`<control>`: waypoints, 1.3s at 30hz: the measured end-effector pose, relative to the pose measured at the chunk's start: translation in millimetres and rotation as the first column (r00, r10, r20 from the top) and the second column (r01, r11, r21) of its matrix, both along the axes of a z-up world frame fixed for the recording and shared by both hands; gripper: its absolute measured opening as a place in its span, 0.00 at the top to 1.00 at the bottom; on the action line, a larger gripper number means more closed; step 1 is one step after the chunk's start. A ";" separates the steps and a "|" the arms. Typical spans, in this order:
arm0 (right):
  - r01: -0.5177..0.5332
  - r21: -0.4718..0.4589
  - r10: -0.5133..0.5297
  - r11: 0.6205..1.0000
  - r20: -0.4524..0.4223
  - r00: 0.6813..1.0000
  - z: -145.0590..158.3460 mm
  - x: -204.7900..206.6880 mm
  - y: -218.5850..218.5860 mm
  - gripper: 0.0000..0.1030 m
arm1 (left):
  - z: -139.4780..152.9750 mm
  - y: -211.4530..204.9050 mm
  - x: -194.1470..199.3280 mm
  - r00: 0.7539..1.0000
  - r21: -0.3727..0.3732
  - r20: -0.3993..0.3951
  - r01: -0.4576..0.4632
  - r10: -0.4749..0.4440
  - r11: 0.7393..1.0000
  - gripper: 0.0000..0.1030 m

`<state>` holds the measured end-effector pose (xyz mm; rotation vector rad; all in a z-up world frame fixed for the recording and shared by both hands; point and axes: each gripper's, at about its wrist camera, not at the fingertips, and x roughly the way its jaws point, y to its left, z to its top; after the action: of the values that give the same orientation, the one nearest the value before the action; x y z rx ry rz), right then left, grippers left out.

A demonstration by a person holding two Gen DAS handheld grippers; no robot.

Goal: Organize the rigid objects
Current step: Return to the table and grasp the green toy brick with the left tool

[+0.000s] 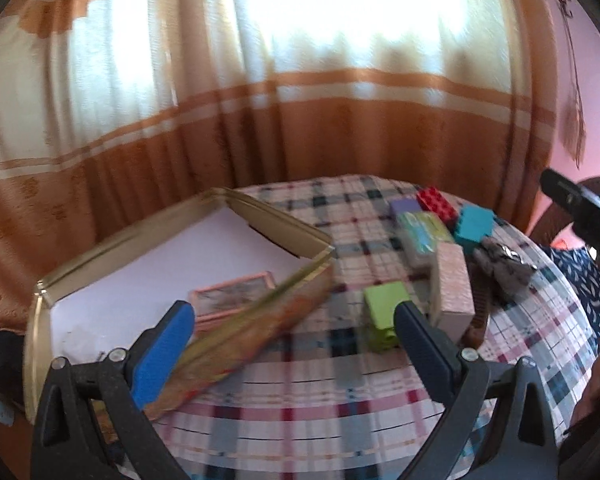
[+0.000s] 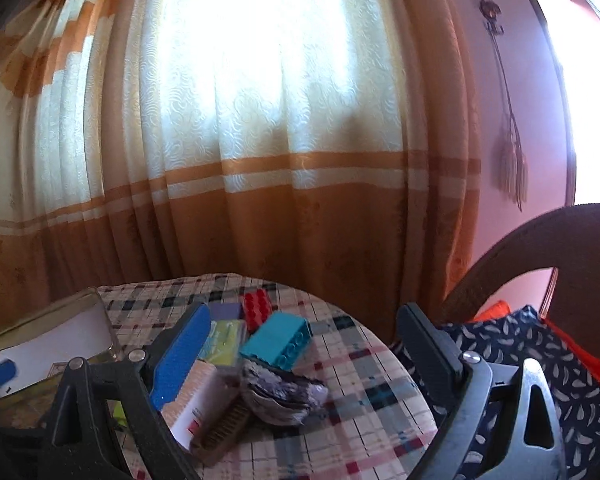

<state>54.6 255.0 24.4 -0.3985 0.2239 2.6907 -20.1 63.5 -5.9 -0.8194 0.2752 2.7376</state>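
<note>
The green block (image 1: 384, 314) stands on the counter (image 1: 300, 400) just right of the open tin (image 1: 256, 336), directly ahead of the left gripper (image 1: 294, 330), nearest its right finger. Both the left gripper and the right gripper (image 2: 312, 350) have jaws spread, holding nothing.

A tin (image 1: 100, 280) stands open on the table (image 1: 340, 400); every place here is told from it. Inside it lies a small framed card (image 1: 232, 300). Just right of the tin stands a block (image 1: 384, 316), and right of that a box (image 1: 454, 292) on end. Farther right and behind, more blocks (image 1: 452, 216) sit clustered. A crumpled wad (image 1: 504, 268) lies rightmost. A curtain (image 1: 300, 120) hangs behind.
</note>
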 end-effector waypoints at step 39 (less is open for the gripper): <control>-0.024 -0.133 0.025 0.991 0.011 1.000 -7.2 5.7 20.6 0.08 | -19.0 29.6 -17.6 0.973 0.174 0.190 0.101 -0.134 0.980 0.70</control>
<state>60.3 275.6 17.2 -0.4610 0.3983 2.7049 -37.7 93.0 -24.9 -0.9904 0.0548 2.5036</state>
